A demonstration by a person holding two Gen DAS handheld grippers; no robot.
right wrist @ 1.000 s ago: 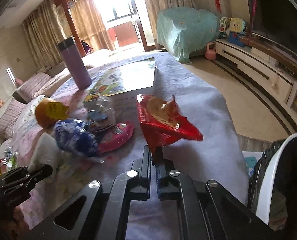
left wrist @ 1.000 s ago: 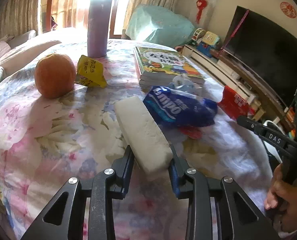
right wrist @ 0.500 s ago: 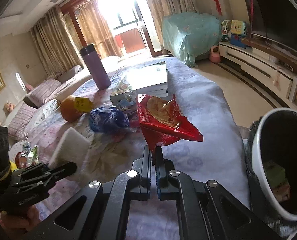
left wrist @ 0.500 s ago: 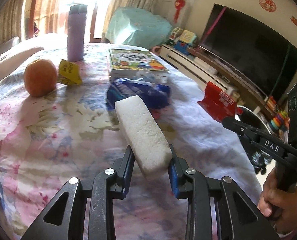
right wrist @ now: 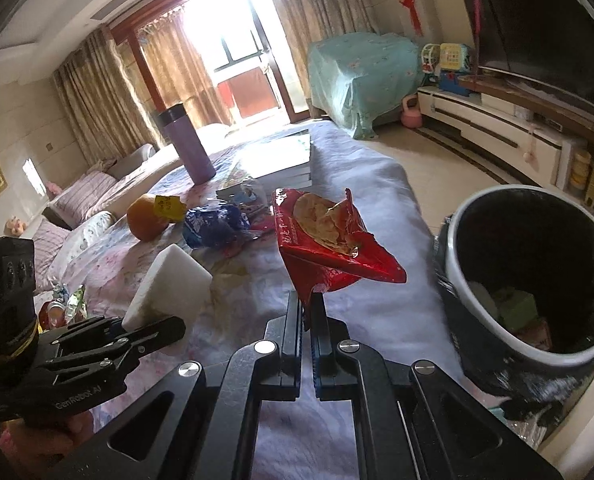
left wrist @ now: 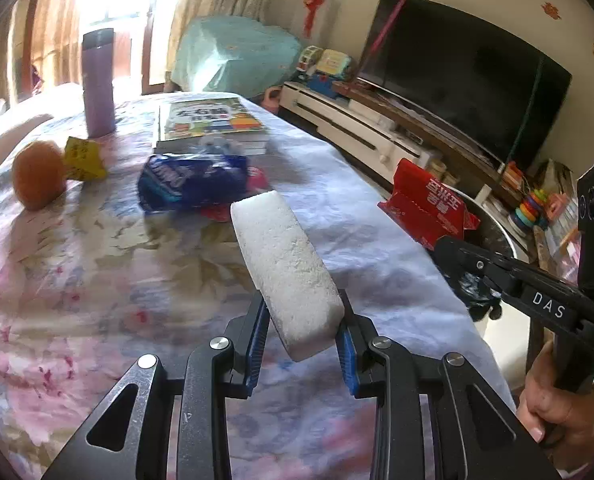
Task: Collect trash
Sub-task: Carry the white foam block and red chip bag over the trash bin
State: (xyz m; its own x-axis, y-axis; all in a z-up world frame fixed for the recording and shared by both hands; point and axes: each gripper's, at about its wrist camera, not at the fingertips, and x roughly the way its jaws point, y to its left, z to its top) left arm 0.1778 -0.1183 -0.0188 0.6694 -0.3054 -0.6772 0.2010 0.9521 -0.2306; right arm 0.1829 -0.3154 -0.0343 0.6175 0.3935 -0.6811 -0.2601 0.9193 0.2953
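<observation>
My left gripper (left wrist: 302, 322) is shut on a white foam block (left wrist: 283, 262), held up over the flowered tablecloth (left wrist: 77, 280); the block (right wrist: 169, 280) also shows in the right wrist view. My right gripper (right wrist: 307, 306) is shut on the lower edge of a torn red snack wrapper (right wrist: 329, 248), which hangs above the table's right side, left of the bin. A white-rimmed trash bin (right wrist: 537, 276) with a black liner stands beside the table at the right, with some litter inside. A blue tissue pack (left wrist: 193, 180) and a yellow wrapper (left wrist: 83, 158) lie on the table.
An orange (left wrist: 37, 178), a purple flask (left wrist: 98, 82) and a stack of books (left wrist: 207, 122) stand further back on the table. A TV (left wrist: 469, 76) on a low white cabinet (left wrist: 357, 132) lines the right wall. A sofa (right wrist: 93, 200) runs along the left.
Both grippers have moved to the right along the table with their loads. The trash bin has come fully into the right wrist view, and the table items have slid left and further away.
</observation>
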